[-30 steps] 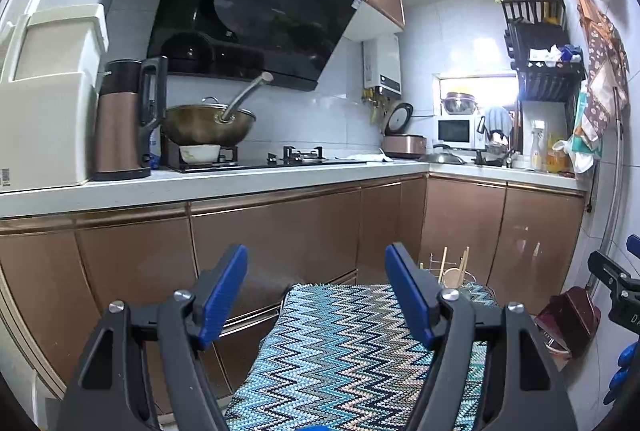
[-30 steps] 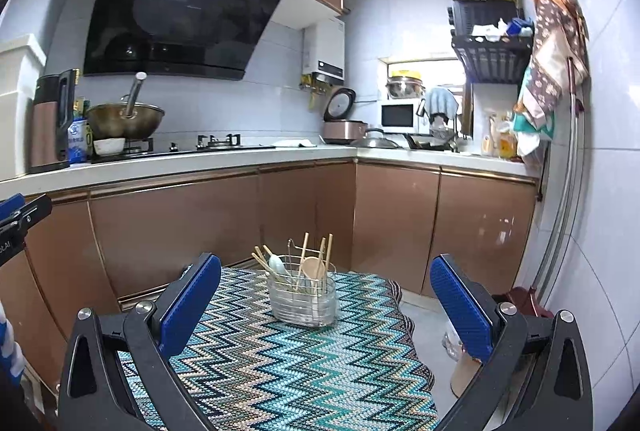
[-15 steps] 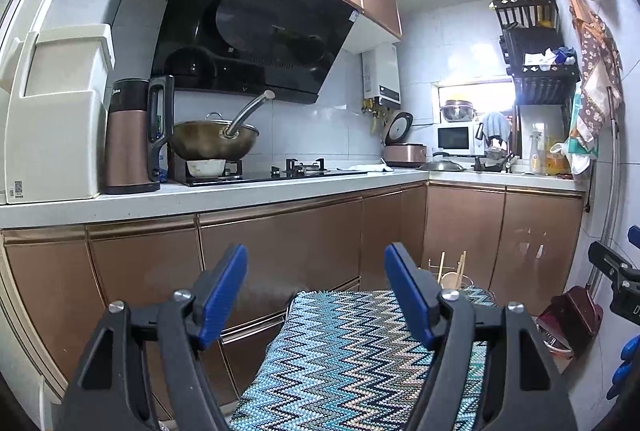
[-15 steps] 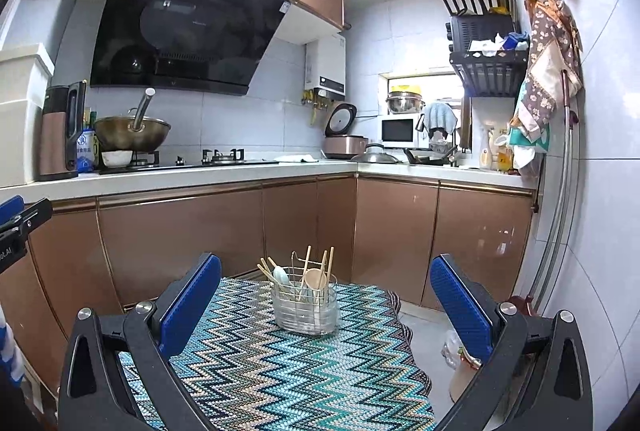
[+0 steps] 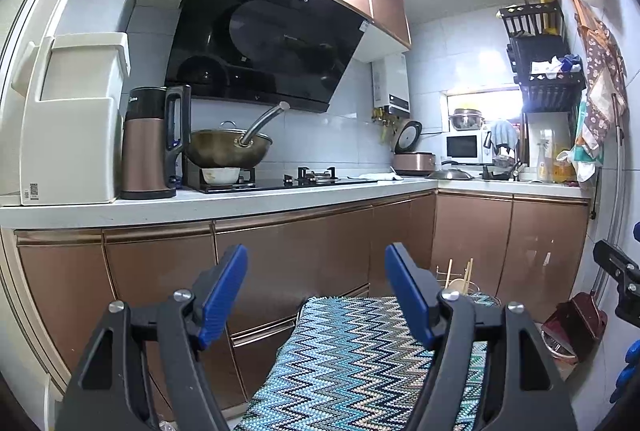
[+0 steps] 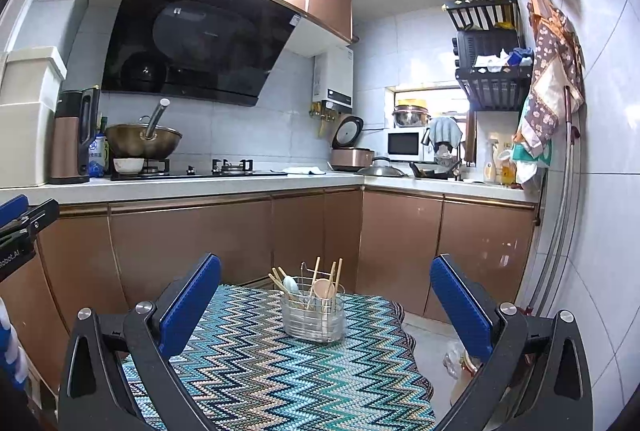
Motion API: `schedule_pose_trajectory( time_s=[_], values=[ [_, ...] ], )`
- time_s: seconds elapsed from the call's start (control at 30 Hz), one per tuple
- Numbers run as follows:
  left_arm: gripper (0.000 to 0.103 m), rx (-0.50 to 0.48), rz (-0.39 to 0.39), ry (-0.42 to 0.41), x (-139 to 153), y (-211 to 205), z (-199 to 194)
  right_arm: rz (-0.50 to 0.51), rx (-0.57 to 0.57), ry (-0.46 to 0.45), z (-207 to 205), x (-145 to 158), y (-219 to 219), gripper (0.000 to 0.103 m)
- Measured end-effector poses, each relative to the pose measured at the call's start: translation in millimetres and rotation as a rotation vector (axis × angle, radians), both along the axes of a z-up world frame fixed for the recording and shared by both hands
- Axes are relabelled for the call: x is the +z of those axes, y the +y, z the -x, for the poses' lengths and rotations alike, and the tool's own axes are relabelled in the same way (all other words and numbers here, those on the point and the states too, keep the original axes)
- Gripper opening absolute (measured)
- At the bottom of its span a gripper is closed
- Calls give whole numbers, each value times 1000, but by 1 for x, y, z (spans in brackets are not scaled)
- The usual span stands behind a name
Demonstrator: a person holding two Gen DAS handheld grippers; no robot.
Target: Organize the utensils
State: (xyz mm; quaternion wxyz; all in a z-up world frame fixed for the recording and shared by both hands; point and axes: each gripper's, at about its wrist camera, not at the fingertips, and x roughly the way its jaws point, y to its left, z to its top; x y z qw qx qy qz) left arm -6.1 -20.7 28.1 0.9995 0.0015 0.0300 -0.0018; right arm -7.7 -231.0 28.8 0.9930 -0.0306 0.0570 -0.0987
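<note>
A clear utensil holder (image 6: 313, 315) stands at the far end of a table covered with a zigzag cloth (image 6: 260, 371). It holds chopsticks, a wooden spoon (image 6: 323, 287) and a pale spoon. My right gripper (image 6: 324, 305) is open and empty, held above the near part of the table, well short of the holder. My left gripper (image 5: 316, 293) is open and empty, over the table's left edge. In the left wrist view the holder (image 5: 460, 281) is mostly hidden behind the right finger.
Copper-fronted kitchen cabinets (image 6: 200, 243) run behind and around the table, with a white counter (image 6: 200, 185), a wok (image 6: 142, 143), a kettle (image 5: 150, 147) and a rice cooker (image 6: 352, 155). A tiled wall (image 6: 600, 231) stands to the right. A dustpan (image 5: 576, 319) lies on the floor.
Both grippers have risen and tilted up slightly, so the table and holder sit lower in view. Both stay open and empty.
</note>
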Motion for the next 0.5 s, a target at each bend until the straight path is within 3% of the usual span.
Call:
schedule_pose_trajectory(
  time_s=[0.5],
  values=[
    [70,10,-1,29,-3,3,4,4,11,-12,10,2,9,103]
  ],
)
